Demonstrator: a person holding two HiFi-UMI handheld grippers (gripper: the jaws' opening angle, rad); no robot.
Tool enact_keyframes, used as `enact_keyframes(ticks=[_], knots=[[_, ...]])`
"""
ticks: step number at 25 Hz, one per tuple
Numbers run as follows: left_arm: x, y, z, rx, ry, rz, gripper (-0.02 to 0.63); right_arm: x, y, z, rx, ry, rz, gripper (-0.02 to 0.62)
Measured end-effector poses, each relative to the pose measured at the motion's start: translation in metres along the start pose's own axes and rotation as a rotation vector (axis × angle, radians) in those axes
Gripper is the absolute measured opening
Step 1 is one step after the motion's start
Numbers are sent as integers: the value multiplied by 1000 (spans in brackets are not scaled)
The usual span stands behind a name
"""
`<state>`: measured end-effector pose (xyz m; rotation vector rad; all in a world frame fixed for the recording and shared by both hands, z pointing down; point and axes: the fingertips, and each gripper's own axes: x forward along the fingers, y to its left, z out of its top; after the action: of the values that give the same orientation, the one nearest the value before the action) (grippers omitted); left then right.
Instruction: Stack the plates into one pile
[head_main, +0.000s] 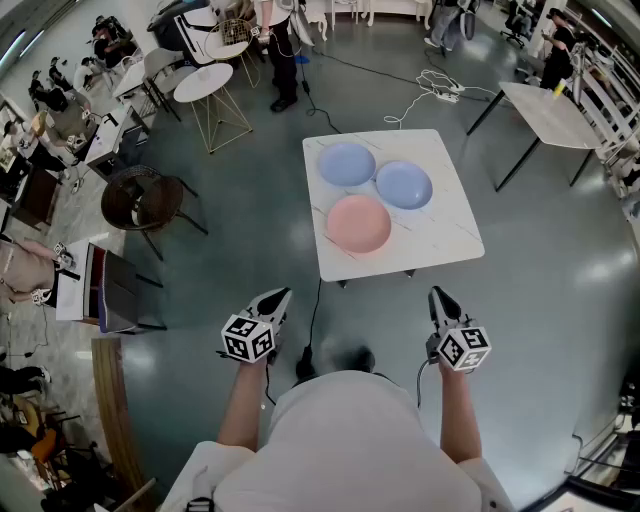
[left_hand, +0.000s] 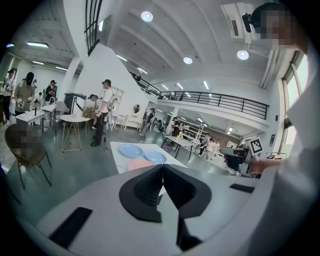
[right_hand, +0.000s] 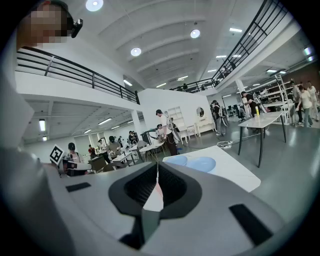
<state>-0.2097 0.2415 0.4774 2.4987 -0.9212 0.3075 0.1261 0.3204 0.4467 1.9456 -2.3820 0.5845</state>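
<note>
Three plates lie side by side on a white marble-look table (head_main: 440, 235) ahead of me: a blue plate (head_main: 347, 163) at the far left, a second blue plate (head_main: 404, 184) to its right, and a pink plate (head_main: 358, 222) nearest me. My left gripper (head_main: 279, 297) and right gripper (head_main: 438, 296) hang well short of the table's near edge, both shut with nothing between their jaws. In the left gripper view the blue plates (left_hand: 131, 150) and the pink plate (left_hand: 141, 164) show just past the shut jaws. The right gripper view shows the blue plates (right_hand: 201, 163) on the table.
A cable (head_main: 312, 318) runs on the floor from the table toward me. A round chair (head_main: 140, 202) and small white tables (head_main: 204, 82) stand to the left, another table (head_main: 548, 112) at the far right. People stand at the room's far side.
</note>
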Motion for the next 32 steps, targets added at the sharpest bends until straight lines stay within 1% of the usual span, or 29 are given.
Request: enact_keyframes(ticks=[13, 19, 26, 30, 32], knots=[[-3, -1, -8, -15, 9, 13, 12, 0, 5, -13, 34, 4, 19, 29], [2, -10, -9, -21, 14, 32, 12, 0, -4, -15, 53, 12, 39, 29], [9, -23, -12, -37, 1, 89, 12, -6, -31, -8, 50, 21, 60, 29], [11, -26, -12, -66, -28, 137, 12, -5, -48, -4, 41, 39, 84, 29], [15, -29, -16, -67, -37, 157, 14, -5, -58, -7, 47, 47, 88, 29]])
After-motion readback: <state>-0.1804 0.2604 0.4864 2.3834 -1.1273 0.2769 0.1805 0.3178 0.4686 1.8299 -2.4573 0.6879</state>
